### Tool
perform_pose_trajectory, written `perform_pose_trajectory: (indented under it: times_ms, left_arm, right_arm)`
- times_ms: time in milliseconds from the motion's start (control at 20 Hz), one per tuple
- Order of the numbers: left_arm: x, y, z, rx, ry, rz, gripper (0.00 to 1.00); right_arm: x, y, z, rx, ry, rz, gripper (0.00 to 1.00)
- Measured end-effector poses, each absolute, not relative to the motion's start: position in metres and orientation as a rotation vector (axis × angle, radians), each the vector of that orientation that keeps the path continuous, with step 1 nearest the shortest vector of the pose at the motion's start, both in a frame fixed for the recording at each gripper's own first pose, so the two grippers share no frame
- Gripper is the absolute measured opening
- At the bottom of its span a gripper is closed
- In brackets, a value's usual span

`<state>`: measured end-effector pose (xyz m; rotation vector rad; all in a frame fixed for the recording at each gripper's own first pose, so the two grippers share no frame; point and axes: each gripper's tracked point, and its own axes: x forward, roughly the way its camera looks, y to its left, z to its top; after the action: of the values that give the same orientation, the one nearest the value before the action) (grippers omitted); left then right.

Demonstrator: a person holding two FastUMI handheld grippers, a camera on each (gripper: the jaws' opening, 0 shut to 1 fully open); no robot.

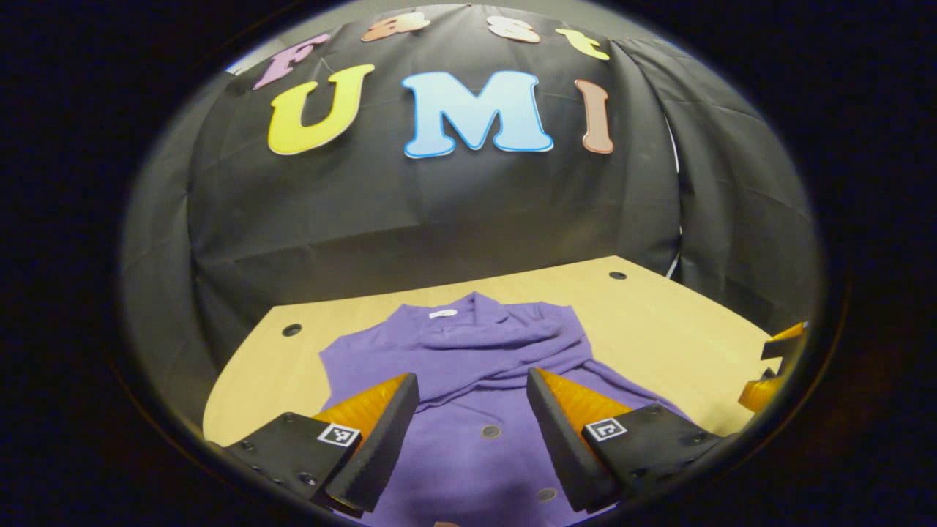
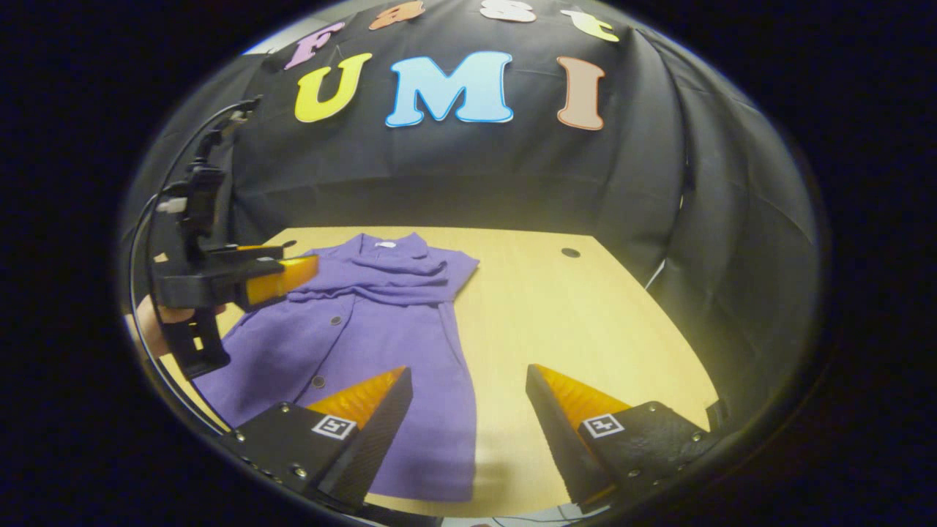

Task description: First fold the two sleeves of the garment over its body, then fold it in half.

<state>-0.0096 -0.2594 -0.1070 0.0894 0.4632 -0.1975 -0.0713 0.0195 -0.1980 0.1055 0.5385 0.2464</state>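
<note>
Left gripper hangs right over the shirt, jaws spread, gripping nothing. Right gripper is released too, over the shirt's near edge. The shirt lies flat on the table, and both sleeves look folded across the chest, so I'd say only the half fold is left. Right gripper view catches the hand holding the left gripper.

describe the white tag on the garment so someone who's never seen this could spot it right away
Start at the light wooden table in front of the black cloth wall. A purple buttoned garment lies flat on it, sleeves already folded across the chest. At its far end, just inside the collar, sits the tag: a small white strip, the only white mark on the purple cloth, unlike the dark round buttons lower down.
</note>
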Motion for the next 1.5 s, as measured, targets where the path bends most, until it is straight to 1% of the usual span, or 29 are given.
perform_pose_trajectory:
  times_ms: [50,100,150,200,250,300,350,400,450,500,550,600,650,700,750,900,950,1000,1150,1300,1350,1400,1500]
  left_arm:
    - [-0.024,-0.244,-0.106,0.103,0.457,-0.195,0.99]
    - [-0.036,-0.232,-0.108,0.112,0.456,-0.196,0.96]
    - [-0.052,-0.218,-0.111,0.117,0.461,-0.195,0.96]
    - [-0.065,-0.206,-0.114,0.119,0.468,-0.194,1.00]
    - [-0.078,-0.193,-0.116,0.121,0.472,-0.192,1.00]
    - [-0.091,-0.180,-0.118,0.126,0.474,-0.187,0.96]
    - [-0.103,-0.166,-0.119,0.133,0.475,-0.179,0.96]
    - [-0.118,-0.153,-0.121,0.137,0.474,-0.172,0.99]
    - [-0.131,-0.140,-0.124,0.140,0.477,-0.163,0.99]
    - [-0.147,-0.123,-0.129,0.144,0.488,-0.147,0.96]
    - [-0.164,-0.106,-0.135,0.145,0.505,-0.129,0.99]
    - [-0.180,-0.092,-0.143,0.143,0.518,-0.116,0.99]
    - [-0.195,-0.077,-0.149,0.134,0.534,-0.100,0.96]
    - [-0.211,-0.061,-0.158,0.122,0.555,-0.081,0.96]
    - [-0.225,-0.049,-0.165,0.107,0.571,-0.065,1.00]
    - [-0.262,-0.012,-0.186,0.087,0.608,-0.016,0.99]
    - [-0.268,-0.003,-0.189,0.093,0.608,-0.008,0.96]
    - [-0.271,0.002,-0.191,0.102,0.612,-0.006,0.99]
    - [-0.286,0.011,-0.214,0.102,0.664,-0.013,0.99]
    - [-0.299,0.017,-0.241,0.058,0.721,0.006,1.00]
    - [-0.302,0.015,-0.247,0.047,0.734,0.011,0.96]
    - [-0.306,0.013,-0.251,0.042,0.744,0.015,0.99]
    - [-0.310,0.007,-0.258,0.047,0.756,0.013,0.99]
  right_arm:
    - [-0.077,0.021,-0.201,0.107,0.550,0.232,0.96]
    - [-0.084,0.023,-0.204,0.108,0.559,0.217,0.96]
    - [-0.091,0.024,-0.208,0.112,0.572,0.202,0.96]
    - [-0.098,0.026,-0.210,0.118,0.585,0.193,0.96]
    - [-0.104,0.027,-0.213,0.121,0.593,0.181,0.96]
    - [-0.109,0.028,-0.215,0.121,0.600,0.171,0.97]
    - [-0.114,0.028,-0.217,0.121,0.602,0.160,0.97]
    - [-0.118,0.028,-0.218,0.122,0.606,0.152,0.97]
    - [-0.122,0.028,-0.220,0.127,0.610,0.147,0.97]
    - [-0.125,0.029,-0.222,0.136,0.612,0.146,0.96]
    - [-0.130,0.031,-0.226,0.146,0.622,0.147,0.97]
    - [-0.133,0.031,-0.228,0.152,0.628,0.145,0.97]
    - [-0.136,0.032,-0.233,0.157,0.636,0.142,0.97]
    - [-0.139,0.032,-0.238,0.157,0.649,0.140,0.97]
    - [-0.142,0.032,-0.244,0.157,0.662,0.140,0.97]
    - [-0.150,0.033,-0.259,0.148,0.701,0.155,0.97]
    - [-0.150,0.032,-0.265,0.145,0.712,0.157,0.97]
    - [-0.150,0.031,-0.270,0.141,0.723,0.158,0.97]
    - [-0.151,0.027,-0.285,0.139,0.753,0.158,0.97]
    - [-0.151,0.024,-0.294,0.144,0.778,0.161,0.97]
    - [-0.150,0.024,-0.297,0.152,0.784,0.164,0.97]
    - [-0.150,0.024,-0.298,0.160,0.789,0.167,0.97]
    - [-0.149,0.027,-0.302,0.172,0.800,0.177,0.97]
